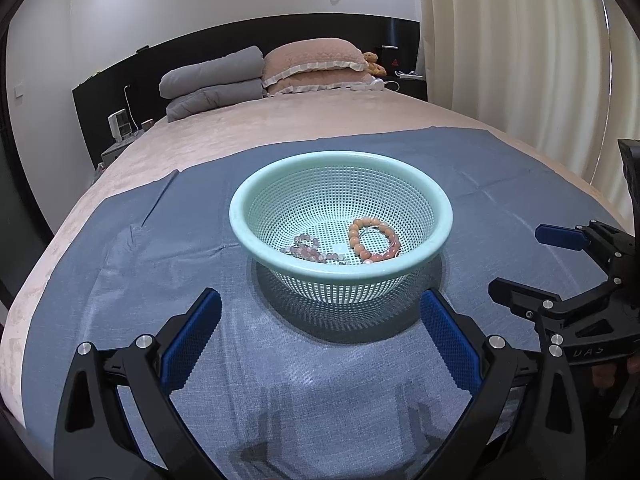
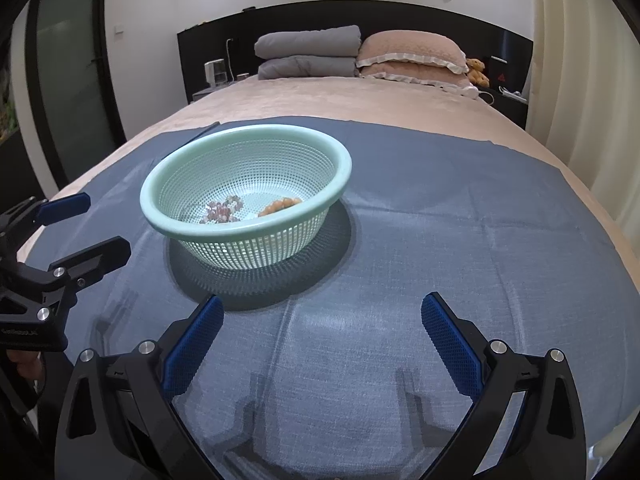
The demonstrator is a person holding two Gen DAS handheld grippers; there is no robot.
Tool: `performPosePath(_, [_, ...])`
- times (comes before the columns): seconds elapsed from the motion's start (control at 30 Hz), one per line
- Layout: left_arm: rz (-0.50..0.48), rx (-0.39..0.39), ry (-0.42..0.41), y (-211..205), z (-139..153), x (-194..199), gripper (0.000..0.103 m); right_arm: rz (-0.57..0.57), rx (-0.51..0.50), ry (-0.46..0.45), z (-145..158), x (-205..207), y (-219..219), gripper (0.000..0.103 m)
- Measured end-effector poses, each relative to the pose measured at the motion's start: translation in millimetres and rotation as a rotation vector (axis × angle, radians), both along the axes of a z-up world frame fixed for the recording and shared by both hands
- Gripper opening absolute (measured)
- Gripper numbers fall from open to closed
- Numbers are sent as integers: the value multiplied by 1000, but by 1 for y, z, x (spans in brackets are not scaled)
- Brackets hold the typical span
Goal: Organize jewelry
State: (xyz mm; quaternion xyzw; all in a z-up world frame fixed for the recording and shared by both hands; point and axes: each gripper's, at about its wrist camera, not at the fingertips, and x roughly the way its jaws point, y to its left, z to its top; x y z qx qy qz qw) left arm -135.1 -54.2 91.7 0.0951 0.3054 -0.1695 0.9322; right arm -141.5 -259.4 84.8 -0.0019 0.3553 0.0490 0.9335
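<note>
A mint-green perforated basket (image 1: pixel 436 204) (image 2: pixel 152 208) stands on a blue cloth (image 1: pixel 120 264) (image 2: pixel 440 240) spread over the bed. Inside it lie an orange bead bracelet (image 1: pixel 372 240) (image 2: pixel 280 205) on the right and a pinkish-mauve bead bracelet (image 1: pixel 310 249) (image 2: pixel 223 209) on the left. My left gripper (image 1: pixel 320 304) (image 2: pixel 86 224) is open just in front of the basket, holding nothing. My right gripper (image 2: pixel 322 308) (image 1: pixel 516 260) is open to the right of the basket and a little nearer, also holding nothing.
The bed has a beige cover (image 1: pixel 280 120), grey folded bedding (image 1: pixel 212 80) and pink pillows (image 1: pixel 316 64) at the black headboard. Cream curtains (image 1: pixel 520 60) hang on the right. A nightstand with small items (image 1: pixel 120 128) is at the far left.
</note>
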Motion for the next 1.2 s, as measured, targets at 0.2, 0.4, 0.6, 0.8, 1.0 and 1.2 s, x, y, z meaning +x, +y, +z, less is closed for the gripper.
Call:
performPosePath(0.2, [6,-1,4,-2,-2,2,97,4,-8,3,-2,0,2,95])
performPosePath(0.4, [7,10,-1,-4,-5,2,97,8,-11,-3,-2,-1,3,95])
performPosePath(0.6, [12,7,3,-4,-5,3,97,4,-34,4,-5,0,5,95])
performPosePath(0.8, [18,-7,23,0,-9,6,97,6,-40,12,-7,-1,7,95])
performPosePath(1.0, [6,-9,31,1,-12,5,97,12,-43,13,-8,0,8,95])
performPosePath(1.2, [43,-22,22,6,-11,7,97,13,-43,19,-9,1,7,95])
